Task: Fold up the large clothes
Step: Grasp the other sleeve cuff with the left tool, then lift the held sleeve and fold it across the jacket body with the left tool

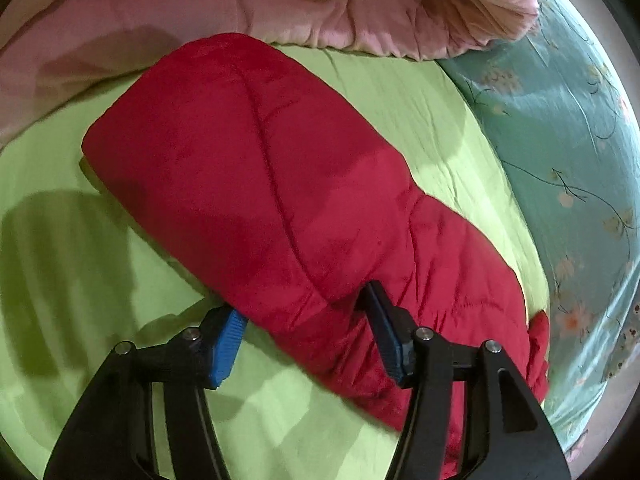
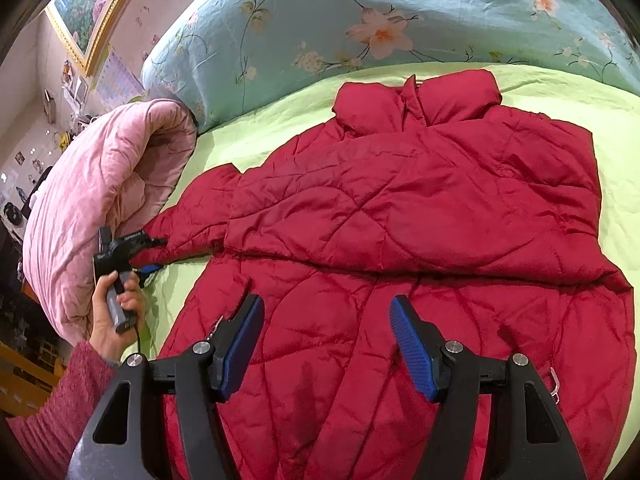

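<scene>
One garment: a red quilted puffer jacket [image 2: 400, 216] lies flat on the green bedsheet [image 2: 256, 140].
Writing: small print on the left gripper's body in the right wrist view, too blurred to read.
Axis: collar toward the floral pillow [image 2: 360, 20] at the head edge, hem toward the right camera; one sleeve [image 1: 260, 184] runs out to the pink quilt [image 2: 92, 208] at the bed's side edge.
Look: glossy, creased, curved stitch lines, other sleeve folded across the chest.
Left gripper [image 1: 304, 332]: jaws spread, astride the sleeve's cuff end, one pad touching the fabric, not pinching.
Right gripper [image 2: 328, 344]: jaws spread over the lower front, holding nothing.
Hand [image 2: 116, 320]: grips the left tool's handle.
</scene>
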A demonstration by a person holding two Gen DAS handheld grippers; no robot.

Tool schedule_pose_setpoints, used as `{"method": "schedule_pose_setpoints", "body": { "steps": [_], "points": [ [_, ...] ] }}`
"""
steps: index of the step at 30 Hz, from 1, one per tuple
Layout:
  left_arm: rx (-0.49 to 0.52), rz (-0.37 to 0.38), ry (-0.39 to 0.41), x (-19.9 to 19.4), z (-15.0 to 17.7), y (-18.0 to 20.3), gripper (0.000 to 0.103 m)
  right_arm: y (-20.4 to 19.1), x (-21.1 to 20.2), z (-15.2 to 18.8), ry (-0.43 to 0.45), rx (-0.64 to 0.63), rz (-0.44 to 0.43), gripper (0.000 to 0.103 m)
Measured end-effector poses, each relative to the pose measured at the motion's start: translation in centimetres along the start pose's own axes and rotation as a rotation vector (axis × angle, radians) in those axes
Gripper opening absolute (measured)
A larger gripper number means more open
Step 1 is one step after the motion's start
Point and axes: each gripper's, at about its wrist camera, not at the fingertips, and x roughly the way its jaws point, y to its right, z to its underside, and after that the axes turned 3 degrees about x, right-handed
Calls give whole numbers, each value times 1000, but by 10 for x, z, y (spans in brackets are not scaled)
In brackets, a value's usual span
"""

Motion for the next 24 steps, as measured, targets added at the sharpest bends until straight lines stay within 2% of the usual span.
{"method": "schedule_pose_setpoints", "body": {
  "steps": [1,2,3,4,5,7,10,15,20,24],
  "points": [
    [12,-9,9,1,-1,3,57,-1,1,0,-2,0,1,67],
    [25,-15,21,-2,-4,2,52,-1,1,1,-5,-1,-1,67],
    [46,-23,35,-2,-4,5,44,-1,2,1,-7,-1,-3,67],
    [74,-23,41,-3,-4,8,25,-1,2,2,-7,-3,-1,67],
    [97,-17,46,-4,-3,11,16,-1,2,2,-9,-4,0,67],
    [129,-28,69,-10,0,17,11,0,3,4,-12,-1,-6,67],
    [165,-27,101,-21,3,23,8,2,2,6,-11,10,-11,67],
    [230,40,143,-50,10,44,7,6,0,7,-3,27,-20,67],
    [341,143,173,-76,32,87,6,14,-5,6,11,49,-22,67],
    [438,197,192,-88,53,128,5,25,-9,3,23,76,-24,67]
  ]
}}
